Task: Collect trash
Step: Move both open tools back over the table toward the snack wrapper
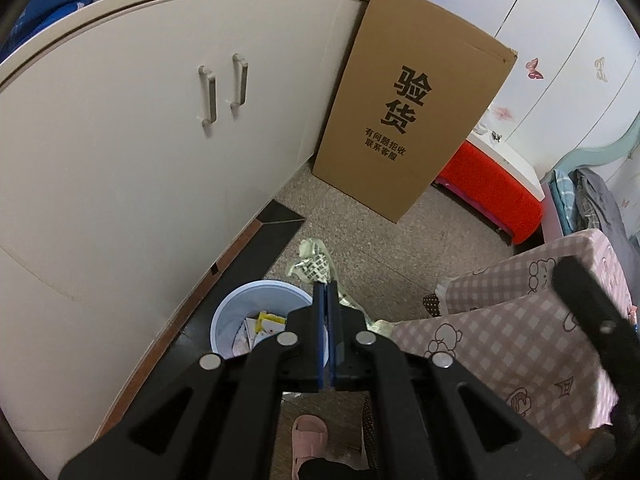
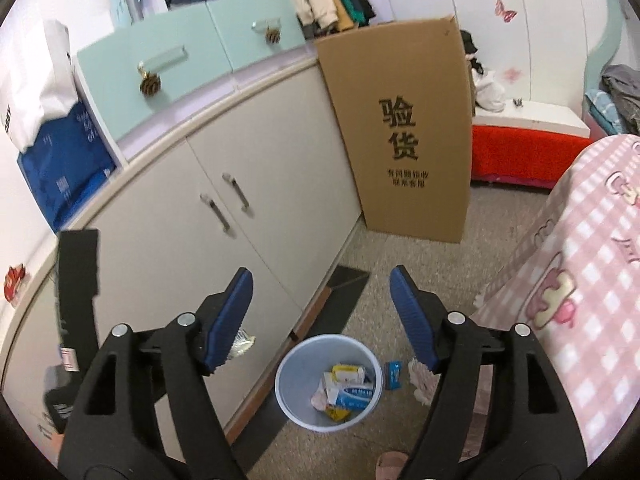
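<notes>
The big cardboard box [image 2: 404, 128] is leaning on the cupboard. The bin [image 2: 329, 380] is sitting on the floor, already holding trash. The left gripper [image 1: 326, 292] is pinching a crinkly wrapper [image 1: 314, 266] — jaws shut on it — just beside the bin. I think dropping comes next. The right gripper [image 2: 322, 300] is hanging wide open. A small blue packet [image 2: 393, 376] is lying by the bin.

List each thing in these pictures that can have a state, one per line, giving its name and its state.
Left gripper: shut on a crumpled wrapper, held above the floor.
Right gripper: open, holding nothing.
Bin: upright, no lid, partly filled with trash.
Blue packet: lying on the floor beside the bin.
Cupboard doors: closed.
Cardboard box: upright, leaning by the cupboard.
</notes>
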Demonstrator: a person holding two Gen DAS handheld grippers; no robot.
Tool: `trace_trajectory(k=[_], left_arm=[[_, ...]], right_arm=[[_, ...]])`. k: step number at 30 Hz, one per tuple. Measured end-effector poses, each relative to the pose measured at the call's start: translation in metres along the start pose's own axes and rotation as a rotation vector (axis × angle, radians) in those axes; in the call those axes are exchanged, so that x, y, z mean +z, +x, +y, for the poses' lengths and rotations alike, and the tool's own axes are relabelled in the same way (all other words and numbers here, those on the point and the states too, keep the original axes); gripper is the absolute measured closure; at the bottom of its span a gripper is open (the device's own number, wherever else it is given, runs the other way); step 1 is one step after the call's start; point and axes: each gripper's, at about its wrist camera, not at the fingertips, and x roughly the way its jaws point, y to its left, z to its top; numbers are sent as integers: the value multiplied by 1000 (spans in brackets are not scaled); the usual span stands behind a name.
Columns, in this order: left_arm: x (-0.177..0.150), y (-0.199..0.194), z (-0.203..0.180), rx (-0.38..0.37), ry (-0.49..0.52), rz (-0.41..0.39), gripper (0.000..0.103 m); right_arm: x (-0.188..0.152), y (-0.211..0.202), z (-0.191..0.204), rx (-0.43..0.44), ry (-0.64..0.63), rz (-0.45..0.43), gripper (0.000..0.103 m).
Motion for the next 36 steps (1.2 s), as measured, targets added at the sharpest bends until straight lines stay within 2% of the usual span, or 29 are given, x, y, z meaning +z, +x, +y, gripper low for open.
trace_trajectory(k=[4,6,7,10,13,16,23,25,30,36], left_arm=[[5,11,-2,15,-4,30,98],[9,23,1,47,-27,58,64],[11,30,3,82,-47,71,30],[9,34,4,129,-81,65,28],[1,18,-6,111,-69,38,28],[-4,-8,-26,113,-12,-14,27],[-17,-88,-83,54,81,-130,27],[-26,-119,-104,37,110,-174,26],[-51,-174,-154,-3,186,-228,23],[-89,-205,-238,-82,311,-217,20]], right_arm=[[3,-6,-8,-8,22,-8,31],[4,-9,-15,-9,42,-5,31],[4,-12,-19,-5,55,-5,31],[4,-26,-32,-8,88,-15,31],[6,-43,-44,-16,120,-36,31],[8,-66,-56,-22,151,-59,31],[11,-143,-85,-42,191,-145,30],[10,-171,-95,-52,196,-170,29],[0,-243,-130,-98,219,-232,27],[-15,-306,-200,-183,284,-260,27]])
